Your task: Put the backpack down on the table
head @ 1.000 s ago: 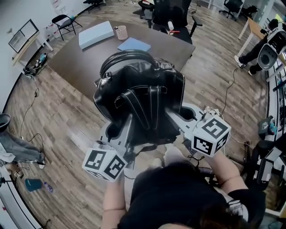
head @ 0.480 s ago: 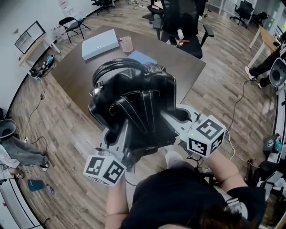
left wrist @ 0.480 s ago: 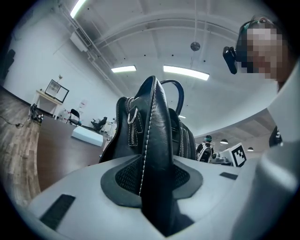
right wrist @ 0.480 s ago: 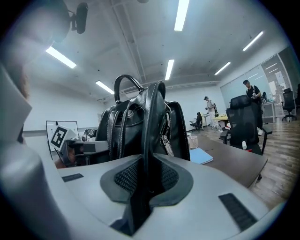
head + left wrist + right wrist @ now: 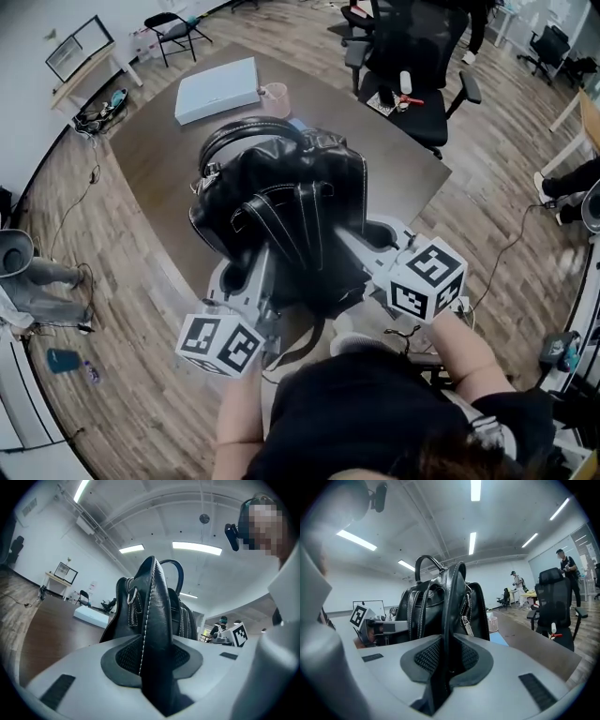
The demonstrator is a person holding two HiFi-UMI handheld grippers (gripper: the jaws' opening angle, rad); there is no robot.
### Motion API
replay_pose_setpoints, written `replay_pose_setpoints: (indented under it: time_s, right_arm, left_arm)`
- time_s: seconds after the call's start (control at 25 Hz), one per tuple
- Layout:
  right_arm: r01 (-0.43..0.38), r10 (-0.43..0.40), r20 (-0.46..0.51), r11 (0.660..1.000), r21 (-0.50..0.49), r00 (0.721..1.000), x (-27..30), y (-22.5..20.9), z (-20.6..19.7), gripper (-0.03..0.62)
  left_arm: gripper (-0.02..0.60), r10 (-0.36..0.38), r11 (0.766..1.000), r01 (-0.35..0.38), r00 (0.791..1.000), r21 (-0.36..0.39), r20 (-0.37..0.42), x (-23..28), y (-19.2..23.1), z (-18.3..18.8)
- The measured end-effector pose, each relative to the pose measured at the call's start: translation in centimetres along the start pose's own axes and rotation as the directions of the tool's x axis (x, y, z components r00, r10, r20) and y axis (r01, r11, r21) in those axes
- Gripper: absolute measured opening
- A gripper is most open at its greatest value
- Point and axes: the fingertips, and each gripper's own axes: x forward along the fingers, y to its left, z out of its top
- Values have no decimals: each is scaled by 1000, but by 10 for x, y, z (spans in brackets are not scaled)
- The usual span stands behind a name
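Note:
A black leather backpack [image 5: 281, 202] with white stitching hangs in the air over the near edge of the dark brown table [image 5: 155, 155]. My left gripper [image 5: 255, 281] is shut on one of its shoulder straps, and my right gripper [image 5: 361, 246] is shut on the other. In the left gripper view the strap [image 5: 153, 620] runs pinched between the pads of the left gripper [image 5: 152, 660], with the backpack [image 5: 136, 606] upright beyond. The right gripper view shows the other strap [image 5: 449, 616] clamped in the right gripper [image 5: 446, 660].
On the table lie a light blue box [image 5: 217, 89], a pink cup [image 5: 275, 94] and a blue notebook [image 5: 298, 123] half hidden by the bag. A black office chair [image 5: 412, 66] stands at the far side. Cables and a folding chair [image 5: 173, 26] are on the wooden floor.
Both grippers have carried the backpack forward toward the table. The table has come closer, and the bag now covers its near edge and most of the blue notebook.

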Motion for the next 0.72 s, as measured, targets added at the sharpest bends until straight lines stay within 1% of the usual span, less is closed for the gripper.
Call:
replay_pose_setpoints:
  time_s: [0.16,0.32,0.72]
  right_arm:
    - [-15,15,-12,1000,-19,1000,17,-39,7,67]
    - [-25,24,-22,1000,-12,999,36,-77,3,67]
    - [-20,20,-36,1000,-3,999,76,-130,-22,67]
  left_arm:
    - [141,33,999,-33,999,-10,14,39,8,0]
    - [141,51,999,-51,999,-7,8,76,21,-10]
    - [144,65,998,-65,998,16,-5,130,60,-34]
